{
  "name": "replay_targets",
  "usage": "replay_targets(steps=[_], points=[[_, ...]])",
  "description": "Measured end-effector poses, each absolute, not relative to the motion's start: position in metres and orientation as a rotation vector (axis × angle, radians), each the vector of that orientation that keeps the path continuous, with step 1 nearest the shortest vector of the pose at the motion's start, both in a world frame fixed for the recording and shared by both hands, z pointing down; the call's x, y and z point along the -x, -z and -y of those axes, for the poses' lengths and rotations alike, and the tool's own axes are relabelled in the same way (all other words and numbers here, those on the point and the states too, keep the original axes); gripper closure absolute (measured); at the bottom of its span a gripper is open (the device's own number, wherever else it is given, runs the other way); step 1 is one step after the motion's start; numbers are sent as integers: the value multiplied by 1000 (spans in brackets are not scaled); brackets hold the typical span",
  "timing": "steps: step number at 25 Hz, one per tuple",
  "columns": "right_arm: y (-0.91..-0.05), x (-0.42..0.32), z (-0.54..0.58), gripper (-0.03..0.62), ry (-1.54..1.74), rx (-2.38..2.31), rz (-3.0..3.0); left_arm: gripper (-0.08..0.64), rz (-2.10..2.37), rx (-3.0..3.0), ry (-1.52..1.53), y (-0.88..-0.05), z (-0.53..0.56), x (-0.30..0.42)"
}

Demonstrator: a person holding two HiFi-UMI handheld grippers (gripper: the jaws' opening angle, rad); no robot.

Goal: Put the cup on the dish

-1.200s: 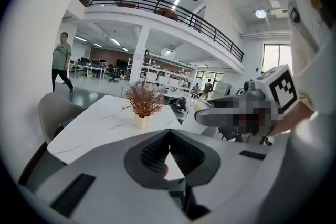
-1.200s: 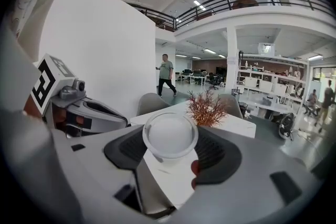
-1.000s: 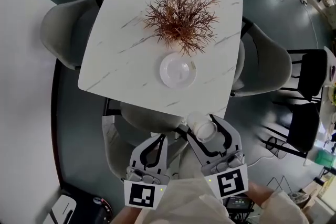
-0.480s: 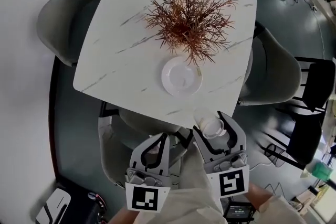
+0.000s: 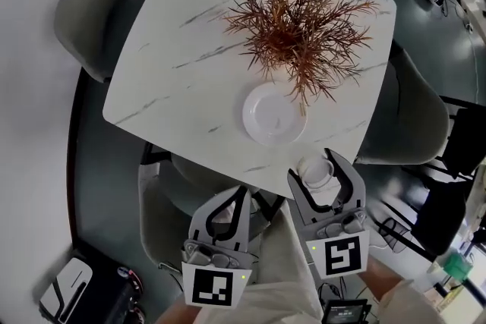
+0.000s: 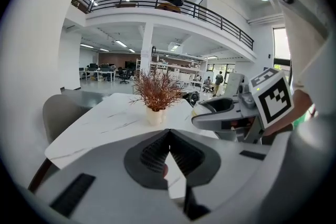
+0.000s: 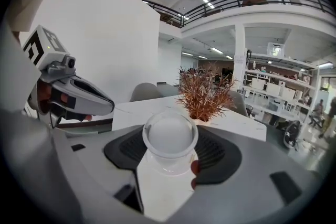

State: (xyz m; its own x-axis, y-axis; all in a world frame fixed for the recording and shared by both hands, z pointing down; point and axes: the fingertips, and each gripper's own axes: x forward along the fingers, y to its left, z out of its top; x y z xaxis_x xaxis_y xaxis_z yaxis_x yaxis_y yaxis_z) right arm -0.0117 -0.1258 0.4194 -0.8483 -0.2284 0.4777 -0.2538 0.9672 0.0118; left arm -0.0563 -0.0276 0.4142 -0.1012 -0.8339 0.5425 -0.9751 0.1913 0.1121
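Against the picture half a second before, the right gripper [image 5: 320, 170] has carried the cup [image 5: 316, 171] forward: then the cup hung over the floor just off the table's near edge, and now it is above the near corner of the white marble-patterned table [image 5: 175, 64], nearer the dish [image 5: 274, 114] though still apart from it. The table, the dish and the plant [image 5: 300, 15] all sit lower and larger in the head view than they did. The left gripper [image 5: 241, 195] keeps its place low in that view, beside the right one and short of the table edge.

In the right gripper view the two pads are clamped on the sides of the cup [image 7: 169, 139], which stands upright between them with its round mouth up; it is clear plastic and looks empty. In the left gripper view the left gripper [image 6: 169, 140] has its jaws pressed together with nothing between them.

The dish is a round white one, lying flat on the table with its surface bare; a few reddish-brown sprigs of the plant reach over its far rim. The plant stands in a small white pot [image 6: 154, 115] near the table's middle. Grey chairs [image 5: 91, 19] stand around the table
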Motion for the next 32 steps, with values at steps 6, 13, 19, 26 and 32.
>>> replay_targets(steps=[6,13,19,26,32], points=[[-444,34,127,324,-46,-288,2631,557,1996,-1660,-386,-438,33,62],[-473,54,131,322,-44,-232,2614,557,1977,-1631,-401,-464,38,65],[-499,64,141,322,-50,-229,2592,557,1980,-1589,-353,-490,46,68],[-522,74,145,322,-24,-174,2578,557,1989,-1562,-345,-515,54,74],[-530,79,150,322,-24,-168,2585,557,1992,-1553,-342,-518,60,74]])
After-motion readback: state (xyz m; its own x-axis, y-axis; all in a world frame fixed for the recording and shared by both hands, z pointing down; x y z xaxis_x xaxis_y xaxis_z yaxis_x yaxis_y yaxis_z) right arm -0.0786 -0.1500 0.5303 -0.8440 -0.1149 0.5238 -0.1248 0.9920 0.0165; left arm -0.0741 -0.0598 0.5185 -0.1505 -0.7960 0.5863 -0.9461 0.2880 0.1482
